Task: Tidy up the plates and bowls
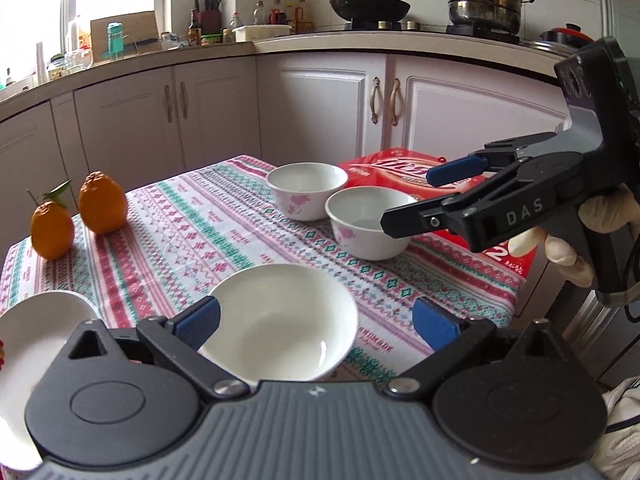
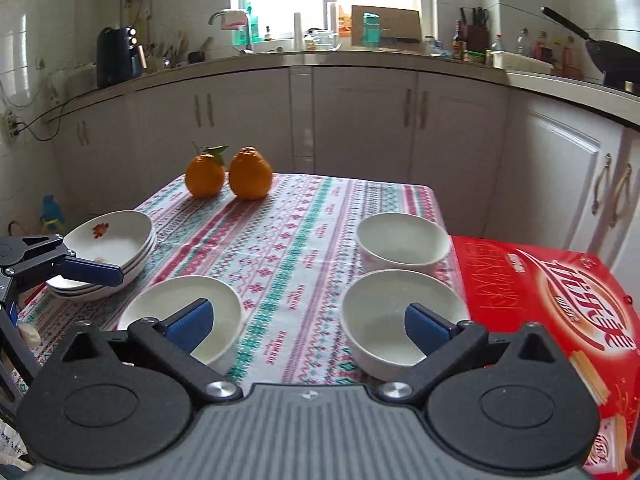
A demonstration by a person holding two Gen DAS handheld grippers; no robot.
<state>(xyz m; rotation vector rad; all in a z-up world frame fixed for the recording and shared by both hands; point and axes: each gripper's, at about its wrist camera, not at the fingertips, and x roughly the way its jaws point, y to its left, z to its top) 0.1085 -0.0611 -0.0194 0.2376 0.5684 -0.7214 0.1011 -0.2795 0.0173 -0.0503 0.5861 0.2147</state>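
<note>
A shallow white dish (image 1: 280,324) (image 2: 184,316) sits on the patterned tablecloth (image 1: 192,232) (image 2: 288,248). My left gripper (image 1: 316,326) is open, its blue pads on either side of the dish's near rim. A stack of white plates (image 2: 104,252) (image 1: 28,344) lies at the table's left edge. Two white bowls with pink flowers stand near the right side: the near bowl (image 1: 370,224) (image 2: 396,314) and the far bowl (image 1: 306,190) (image 2: 402,242). My right gripper (image 2: 310,326) (image 1: 412,196) is open and empty, hovering just above the near bowl.
Two oranges (image 1: 80,212) (image 2: 228,176) stand at the table's far corner. A red box (image 1: 400,172) (image 2: 560,304) lies along the right edge of the table. White kitchen cabinets (image 1: 320,100) and a countertop with a wok (image 1: 368,6) and a pot (image 1: 484,2) are behind.
</note>
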